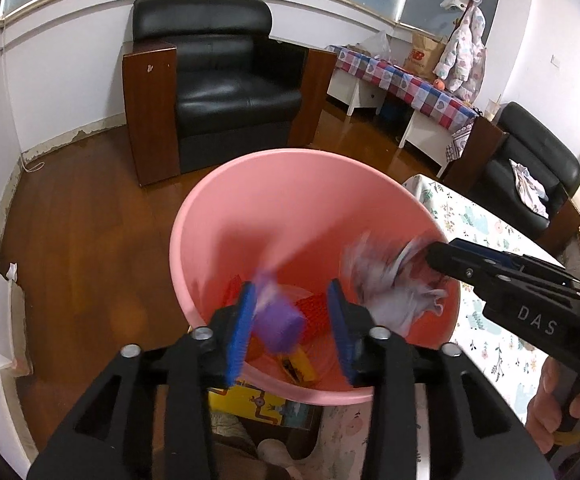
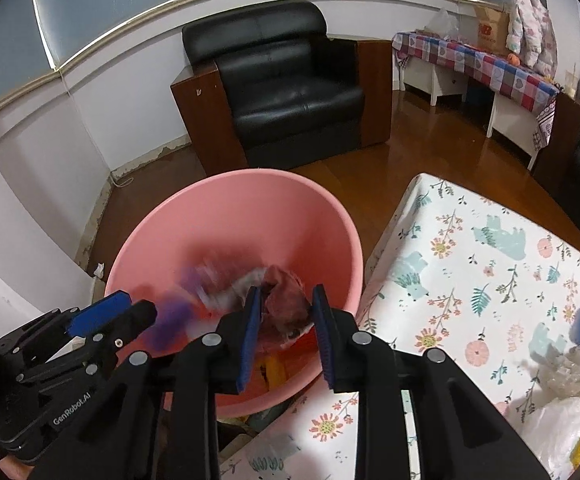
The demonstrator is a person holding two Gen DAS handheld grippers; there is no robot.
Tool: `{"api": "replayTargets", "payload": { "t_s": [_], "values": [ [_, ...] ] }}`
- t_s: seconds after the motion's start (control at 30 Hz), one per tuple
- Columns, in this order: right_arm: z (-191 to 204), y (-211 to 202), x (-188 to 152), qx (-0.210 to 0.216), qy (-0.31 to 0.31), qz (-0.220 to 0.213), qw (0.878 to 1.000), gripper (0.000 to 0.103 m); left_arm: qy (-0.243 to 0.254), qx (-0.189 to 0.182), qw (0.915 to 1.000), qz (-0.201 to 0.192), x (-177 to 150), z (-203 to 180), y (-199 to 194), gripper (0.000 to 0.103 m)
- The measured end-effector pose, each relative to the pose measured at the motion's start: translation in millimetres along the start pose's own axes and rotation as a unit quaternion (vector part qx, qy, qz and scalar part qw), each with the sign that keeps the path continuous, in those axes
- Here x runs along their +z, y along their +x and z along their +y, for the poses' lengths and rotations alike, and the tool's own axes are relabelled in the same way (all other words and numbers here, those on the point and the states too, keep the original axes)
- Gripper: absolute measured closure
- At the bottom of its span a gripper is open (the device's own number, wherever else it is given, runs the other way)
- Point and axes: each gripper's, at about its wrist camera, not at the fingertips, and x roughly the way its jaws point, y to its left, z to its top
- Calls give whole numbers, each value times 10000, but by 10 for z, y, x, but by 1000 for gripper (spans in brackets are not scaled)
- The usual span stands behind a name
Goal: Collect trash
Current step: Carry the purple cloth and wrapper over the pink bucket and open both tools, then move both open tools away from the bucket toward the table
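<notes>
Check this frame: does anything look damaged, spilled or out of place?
Nothing spilled. The purple item and crumpled paper are motion-blurred over the pink bin. The only damage is the peeling wall base beside the armchair.

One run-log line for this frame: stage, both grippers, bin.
stage: dropping trash | left gripper: open, purple piece falling | right gripper: crumpled wad between pads, grip unclear | pink bin: holds scraps
</notes>
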Motion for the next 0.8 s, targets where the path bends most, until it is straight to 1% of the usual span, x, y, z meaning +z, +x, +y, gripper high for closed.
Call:
{"api": "replayTargets", "payload": {
  "t_s": [0.07, 0.2, 0.27, 0.3, 0.33, 0.4, 0.57, 0.8],
  "values": [
    [-6, 2, -3, 48, 16, -3, 10000, 72, -20, -9, 10000, 1, -6, 6, -1, 57],
    [3, -40, -8, 117, 10, -26, 9999, 71, -77, -49, 10000, -3, -5, 30, -15, 57],
    [15, -87, -18, 145, 11, -71, 9999, 69, -77, -64, 9999, -23, 1, 25, -32, 57],
    [18, -120, -25, 152, 11, -98, 9998, 66, -78, -86, 9999, -35, 1, 17, -50, 57],
    [19, -157, -35, 159, 8, -127, 9998, 61, -78, -95, 9999, -44, 8, 6, -58, 57],
    [17, -239, -60, 172, -4, -193, 9997, 57, -71, -101, 9999, -76, -1, -15, -99, 57],
    [20, -453, -135, 179, -12, -304, 9994, 56, -91, -152, 9997, -156, -35, -77, -222, 57],
    [-12, -769, -289, 140, 47, -426, 9990, 55, 15, -216, 9994, -257, -98, -236, -415, 57]
  ]
}}
